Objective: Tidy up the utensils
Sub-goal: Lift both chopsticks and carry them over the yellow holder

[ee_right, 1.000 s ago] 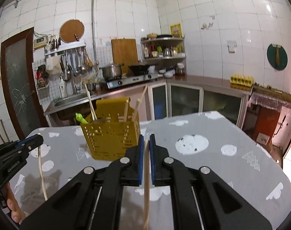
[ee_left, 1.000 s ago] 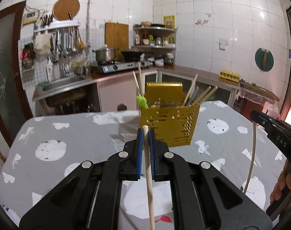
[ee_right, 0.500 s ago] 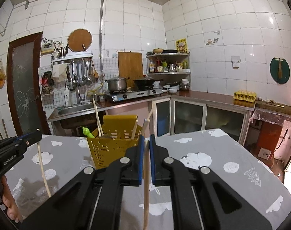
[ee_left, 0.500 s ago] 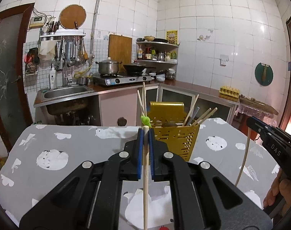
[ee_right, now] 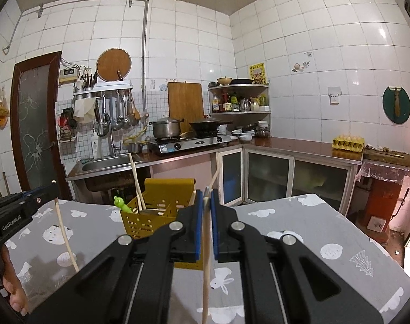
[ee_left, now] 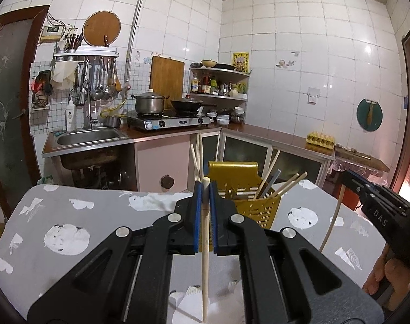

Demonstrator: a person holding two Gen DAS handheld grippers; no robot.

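1. Your left gripper (ee_left: 204, 210) is clamped on one chopstick (ee_left: 205, 256), held near its top and hanging almost upright above the table (ee_left: 70, 216).
2. Your right gripper (ee_right: 204, 216) pinches a second chopstick (ee_right: 205, 275) the same way.
3. The yellow caddy (ee_left: 259, 208) stands on the table just beyond both grippers.
4. Several chopsticks already lean inside it, along with a green-tipped piece (ee_right: 120, 203), so I judge the sorting well along.
5. What is left, as far as shown: drop these two sticks in. No loose utensils are visible on the cloth.
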